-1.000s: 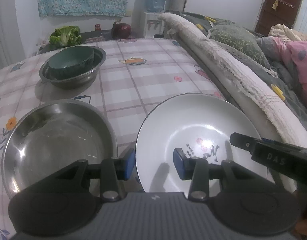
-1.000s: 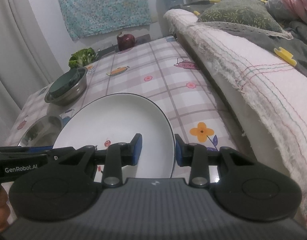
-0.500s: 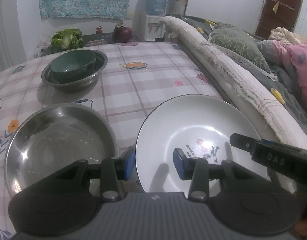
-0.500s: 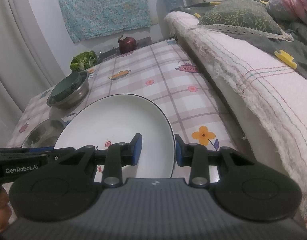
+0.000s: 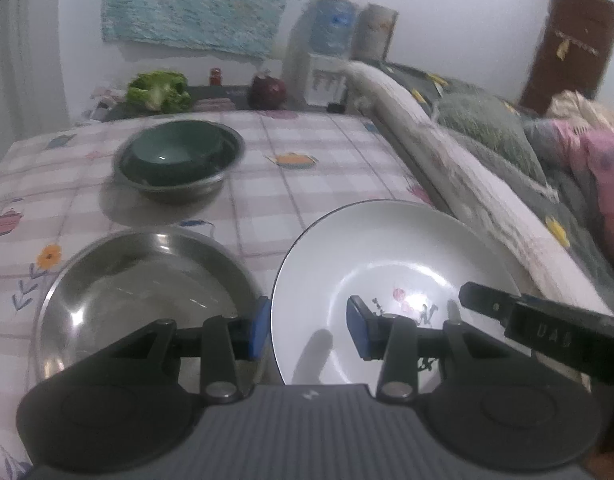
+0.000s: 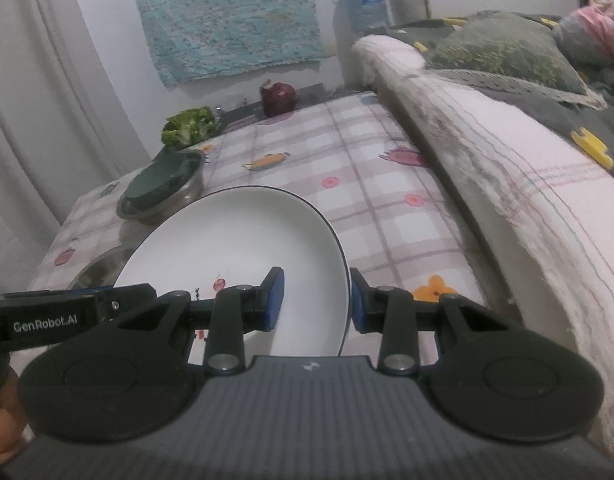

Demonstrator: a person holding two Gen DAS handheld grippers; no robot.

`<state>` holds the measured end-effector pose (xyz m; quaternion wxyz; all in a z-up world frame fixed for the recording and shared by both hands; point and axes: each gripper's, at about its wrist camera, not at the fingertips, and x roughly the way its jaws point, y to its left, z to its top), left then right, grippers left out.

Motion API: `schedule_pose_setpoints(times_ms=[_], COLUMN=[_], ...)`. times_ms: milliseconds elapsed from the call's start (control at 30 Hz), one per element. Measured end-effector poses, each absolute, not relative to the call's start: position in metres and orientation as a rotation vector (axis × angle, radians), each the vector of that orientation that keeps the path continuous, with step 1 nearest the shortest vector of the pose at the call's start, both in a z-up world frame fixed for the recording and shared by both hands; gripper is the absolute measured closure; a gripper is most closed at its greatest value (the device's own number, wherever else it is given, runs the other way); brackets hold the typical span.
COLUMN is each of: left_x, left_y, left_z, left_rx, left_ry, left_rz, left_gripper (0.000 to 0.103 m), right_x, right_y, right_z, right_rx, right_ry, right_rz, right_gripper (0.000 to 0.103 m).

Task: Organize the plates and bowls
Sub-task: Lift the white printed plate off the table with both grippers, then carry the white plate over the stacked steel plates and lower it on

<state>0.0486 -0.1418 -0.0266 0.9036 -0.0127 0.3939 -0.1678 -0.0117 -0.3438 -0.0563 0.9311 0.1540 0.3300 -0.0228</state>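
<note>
While both grippers straddle opposite edges of one plate, the scene reads as follows.

Step in hand: the white plate [image 5: 391, 264] is being handled two-handed, most likely a lift off the checked table [image 5: 319, 168]. I cannot tell for sure whether its base has cleared the cloth.

Left gripper [image 5: 307, 326]: partly open, jaws astride the plate's left rim, one blue pad outside the edge and one over the inside face. Whether the pads actually press the rim cannot be told.

Right gripper [image 6: 317, 300]: partly open, set across the plate's right rim in the same way, inner pad over the white face, outer pad just beyond the dark edge. Contact is likewise unclear.

Plate's place: near edge of the table, just beside the steel pan [image 5: 143, 292] on its left, with the bed's blanket [image 6: 507, 184] along the right.

Other dishes: a green bowl [image 5: 173, 152] sits nested inside a steel bowl [image 5: 179, 190] farther back, well apart from the plate.

Next move, as I judge it: carry the plate level toward a stacking spot, probably the steel pan, with both hands moving together so the rim does not slip.

Risk: uneven hands could tilt the plate or knock the pan's rim.
</note>
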Motion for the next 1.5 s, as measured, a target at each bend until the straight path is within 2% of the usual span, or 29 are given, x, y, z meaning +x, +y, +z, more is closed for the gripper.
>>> schedule_pose_setpoints(times_ms=[467, 900, 1200, 1267, 1400, 1500], left_x=[0.056, 0.074, 0.078, 0.078, 0.076, 0.074], left_y=[-0.05, 0.004, 0.015, 0.019, 0.024, 0.025], left_z=[-0.023, -0.046, -0.062, -0.061, -0.058, -0.053], left_rx=[-0.103, -0.161, -0.182, -0.201, -0.21, -0.197], left_ry=[0.796, 0.849, 0.886, 0.887, 0.879, 0.879], left_rz=[-0.171, -0.121, -0.134, -0.147, -0.159, -0.144], left_gripper=[0.061, 0.061, 0.061, 0.061, 0.061, 0.052], right_x=[0.03, 0.058, 0.065, 0.065, 0.067, 0.067], right_y=[-0.256, -0.193, -0.18, -0.177, -0.175, -0.175], right_z=[-0.048, -0.074, -0.077, -0.078, -0.077, -0.077], right_rx=[0.249, 0.24, 0.162, 0.147, 0.14, 0.146], right_ry=[0.716, 0.835, 0.843, 0.841, 0.84, 0.839], right_rz=[0.13, 0.178, 0.154, 0.158, 0.152, 0.153], right_gripper=[0.069, 0.069, 0.065, 0.06, 0.057, 0.057])
